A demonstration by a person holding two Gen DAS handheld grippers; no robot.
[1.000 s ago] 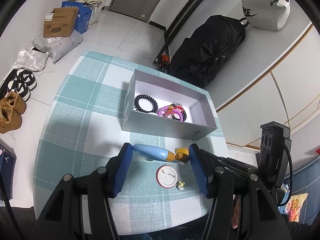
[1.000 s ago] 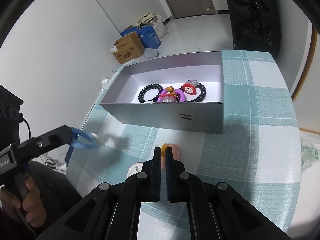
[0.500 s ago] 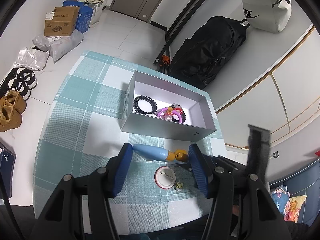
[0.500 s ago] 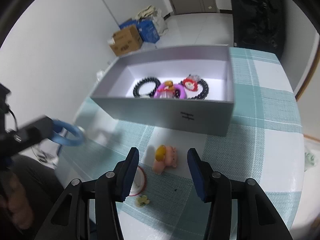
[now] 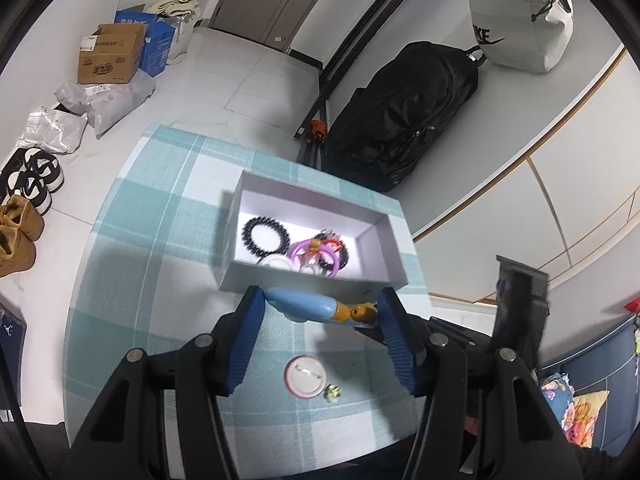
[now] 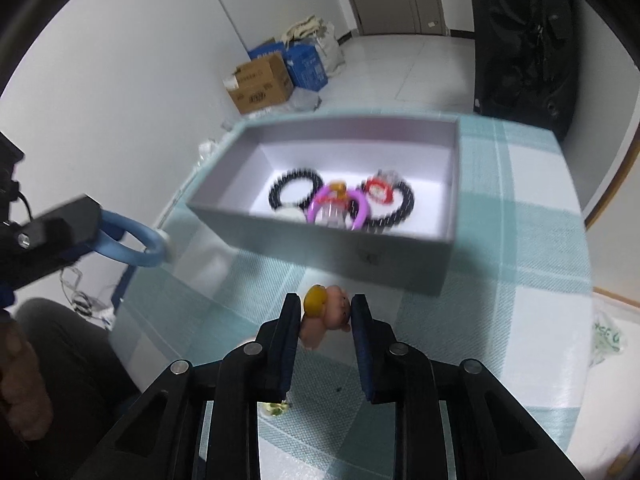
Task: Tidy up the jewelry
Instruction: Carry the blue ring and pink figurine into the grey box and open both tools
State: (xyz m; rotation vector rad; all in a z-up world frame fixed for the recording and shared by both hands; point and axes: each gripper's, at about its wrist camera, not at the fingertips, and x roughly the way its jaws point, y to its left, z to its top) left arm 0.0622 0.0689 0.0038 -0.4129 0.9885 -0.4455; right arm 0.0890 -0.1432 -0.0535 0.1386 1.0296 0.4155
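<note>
A grey cardboard box [image 6: 320, 246] with straight, matte walls is sitting on the table [image 6: 520, 280], whose cloth is woven in teal and white checks. Inside it are lying two black beaded bracelets [image 6: 296, 192], a glossy purple ring [image 6: 340, 208] and a red charm [image 6: 378, 190].

The right tongs [image 6: 326, 310], with ribbed blue pads, have just been closing and are now pinching a small pink, rubbery-looking figure with an orange knob [image 6: 324, 312], just short of the box's near wall.

The left tongs [image 5: 320, 334] are standing half open, gripping a smooth light-blue looped piece [image 5: 304, 308] crosswise between their pads. Below them on the cloth are lying a round white badge with a pin [image 5: 306, 376] and, just beside it, a tiny yellowish trinket [image 5: 333, 391]. A person's hand [image 6: 20, 384] is showing at the edge of the right view.
</note>
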